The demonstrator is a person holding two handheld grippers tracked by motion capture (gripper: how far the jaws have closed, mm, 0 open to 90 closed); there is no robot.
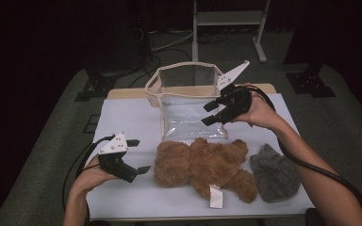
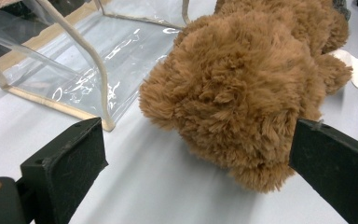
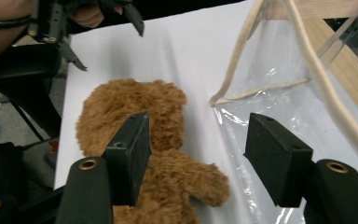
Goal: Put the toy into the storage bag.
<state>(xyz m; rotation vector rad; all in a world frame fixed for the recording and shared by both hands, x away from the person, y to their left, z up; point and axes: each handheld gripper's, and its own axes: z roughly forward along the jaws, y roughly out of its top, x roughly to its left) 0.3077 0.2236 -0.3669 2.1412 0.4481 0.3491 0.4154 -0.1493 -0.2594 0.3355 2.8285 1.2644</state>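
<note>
Both grippers are open and hold nothing. The left gripper (image 1: 139, 155) should close around the teddy bear (image 1: 202, 165) head at 3 o'clock, gripping deep in the fur, while the right gripper (image 1: 210, 113) steadies the clear bag (image 1: 187, 101).

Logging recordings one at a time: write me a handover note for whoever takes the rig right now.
Left hand-held gripper: open, holding nothing, beside the head of the brown teddy bear.
Right hand-held gripper: open, holding nothing, over the clear bag.
Bear lies flat on the white table cover, in front of the bag; grey plush item lies to its right.
Done: nothing packed yet.
Left: probably put bear, maybe the grey item, into the bag.
</note>
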